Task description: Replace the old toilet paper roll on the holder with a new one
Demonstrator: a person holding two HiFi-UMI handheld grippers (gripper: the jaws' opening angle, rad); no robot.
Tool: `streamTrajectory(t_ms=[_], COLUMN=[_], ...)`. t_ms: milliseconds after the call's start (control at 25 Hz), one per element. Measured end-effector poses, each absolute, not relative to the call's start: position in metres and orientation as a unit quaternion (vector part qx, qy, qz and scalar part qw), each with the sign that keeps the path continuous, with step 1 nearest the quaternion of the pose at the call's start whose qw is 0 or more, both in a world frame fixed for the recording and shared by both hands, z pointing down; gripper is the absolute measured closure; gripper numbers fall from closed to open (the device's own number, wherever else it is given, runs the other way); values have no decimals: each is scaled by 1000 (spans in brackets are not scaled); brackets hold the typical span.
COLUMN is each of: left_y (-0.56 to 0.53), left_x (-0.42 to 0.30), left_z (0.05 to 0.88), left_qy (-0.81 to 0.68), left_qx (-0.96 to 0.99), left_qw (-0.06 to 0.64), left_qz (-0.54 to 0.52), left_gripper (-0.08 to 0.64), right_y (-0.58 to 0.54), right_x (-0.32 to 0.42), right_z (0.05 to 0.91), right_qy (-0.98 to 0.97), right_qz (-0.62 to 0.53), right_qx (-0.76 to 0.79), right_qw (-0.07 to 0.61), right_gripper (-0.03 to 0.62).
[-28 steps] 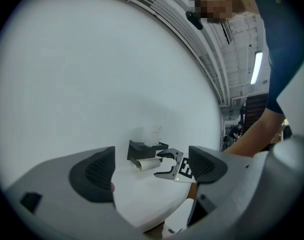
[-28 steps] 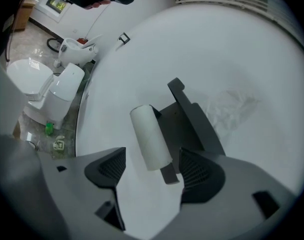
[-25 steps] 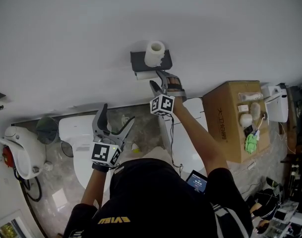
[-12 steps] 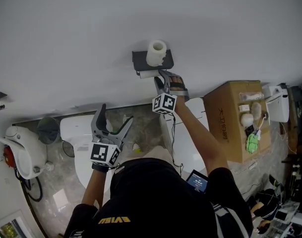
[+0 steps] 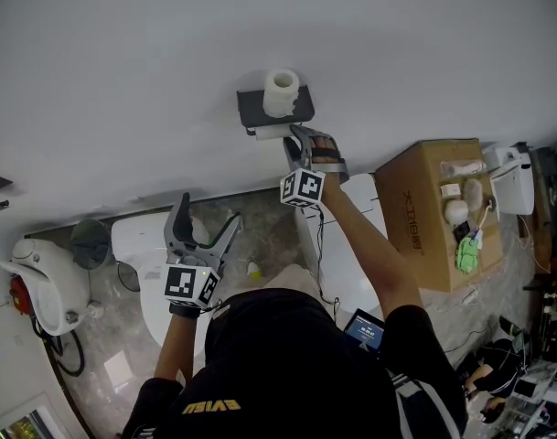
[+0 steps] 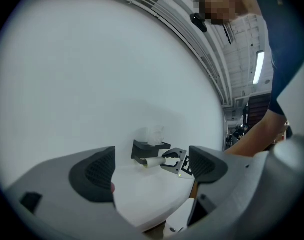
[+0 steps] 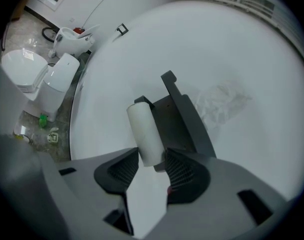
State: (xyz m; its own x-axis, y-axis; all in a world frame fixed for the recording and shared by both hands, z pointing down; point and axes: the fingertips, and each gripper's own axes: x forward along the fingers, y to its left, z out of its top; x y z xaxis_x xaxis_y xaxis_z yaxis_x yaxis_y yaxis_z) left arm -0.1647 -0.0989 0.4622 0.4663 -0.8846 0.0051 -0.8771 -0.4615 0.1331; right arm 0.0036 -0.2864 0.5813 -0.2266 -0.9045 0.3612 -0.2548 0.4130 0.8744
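A: Status on the swap?
B: Early. The old roll (image 7: 144,131) isn't off yet. It hangs under the holder (image 7: 179,119) on the wall, at 12 o'clock from the person. The new roll (image 5: 281,92) stands on end on the holder's top shelf.
A: Tongs?
B: On the right gripper (image 7: 152,161) the jaws are closing, gap narrow, pads on the old roll's near end. The left gripper (image 5: 208,213) is wide open and empty, at 7 o'clock from the holder, well apart.
A: Roll axis?
B: Level, along the wall. In the head view it runs 9-to-3, gripped end at 3. Left to do, I'd say: pull it off, mount the new roll.
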Motion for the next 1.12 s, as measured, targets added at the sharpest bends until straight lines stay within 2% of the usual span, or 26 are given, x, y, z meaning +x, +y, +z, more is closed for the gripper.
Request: streamTrajectory(t_ms=[520,1120], left_y=[-95,-92], left_x=[-163,-159], left_z=[461,460], left_qy=[-518,-516], left_qx=[853,854], left_qw=[59,54], left_qz=[-31,-32], left_gripper=[87,86], right_y=[-285,-283], right_x=[8,30], right_z=[580,575], right_qy=[-699,-686], right_qz=[-352,-357], right_qx=[411,417], right_qw=[468,478], right_gripper=[479,481])
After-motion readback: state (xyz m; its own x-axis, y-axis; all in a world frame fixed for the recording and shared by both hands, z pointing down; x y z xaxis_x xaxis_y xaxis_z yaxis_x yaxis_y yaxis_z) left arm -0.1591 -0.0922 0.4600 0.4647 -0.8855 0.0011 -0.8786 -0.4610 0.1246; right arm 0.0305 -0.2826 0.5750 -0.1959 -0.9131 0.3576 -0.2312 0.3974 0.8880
